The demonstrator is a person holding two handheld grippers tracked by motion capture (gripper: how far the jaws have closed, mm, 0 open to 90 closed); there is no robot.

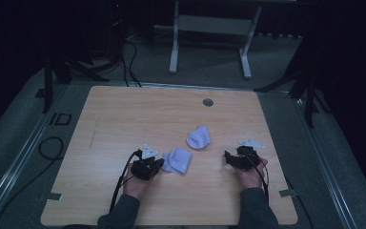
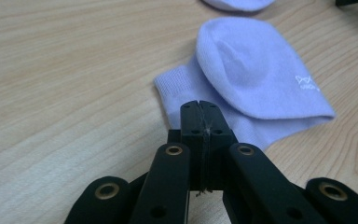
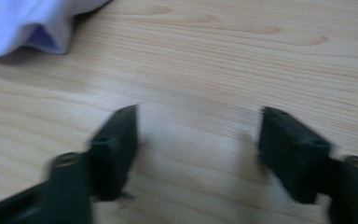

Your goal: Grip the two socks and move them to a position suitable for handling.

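— Sock position? And the left tool?
— Folded, flat on the surface; the jaws are pressed together on its near edge.
— Right tool?
— Jaws apart, nothing between them, over bare wood; second sock lies beyond.

Black two-jaw left gripper and right gripper with brass-ringed pivot screws, trailing black cables, grey three-cornered top plates; dark grey-green sleeves.

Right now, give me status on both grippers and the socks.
Left gripper shut, tips at the near sock's cuff edge; grip unclear. Right gripper open over bare table. Second sock lies apart. Nothing in the way.
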